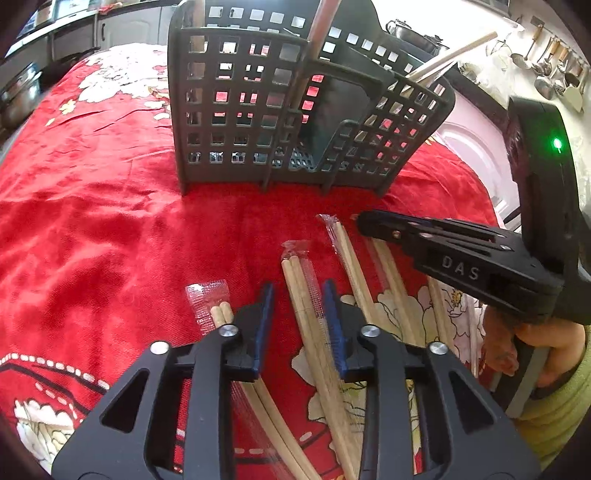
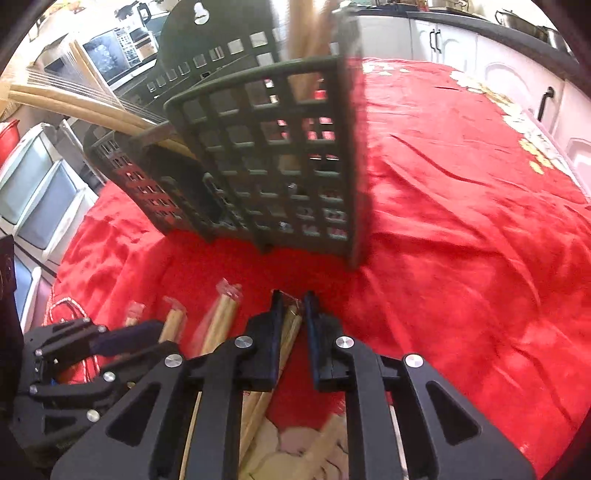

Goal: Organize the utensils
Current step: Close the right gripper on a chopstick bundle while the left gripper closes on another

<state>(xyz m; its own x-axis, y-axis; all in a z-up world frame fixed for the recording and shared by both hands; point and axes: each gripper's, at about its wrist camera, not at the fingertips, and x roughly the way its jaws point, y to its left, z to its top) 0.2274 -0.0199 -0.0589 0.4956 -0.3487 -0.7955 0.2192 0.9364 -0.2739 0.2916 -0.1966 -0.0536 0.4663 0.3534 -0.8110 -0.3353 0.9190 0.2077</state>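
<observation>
Where right tool (image 1: 360, 221) shows, "DAS" txt

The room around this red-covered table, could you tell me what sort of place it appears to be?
Most likely a home kitchen. Ladles and spoons hang on a wall rail, white cabinet doors sit under a dark countertop, and metal pots stand on the counter behind the utensil basket.

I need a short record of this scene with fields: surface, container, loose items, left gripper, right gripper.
surface: red floral cloth
container: grey lattice utensil basket, upright, chopsticks inside
loose items: wrapped chopstick pairs lying in front of the basket
left gripper: fingers astride one pair, not pressing
right gripper: fingers nearly closed around a pair's end
</observation>
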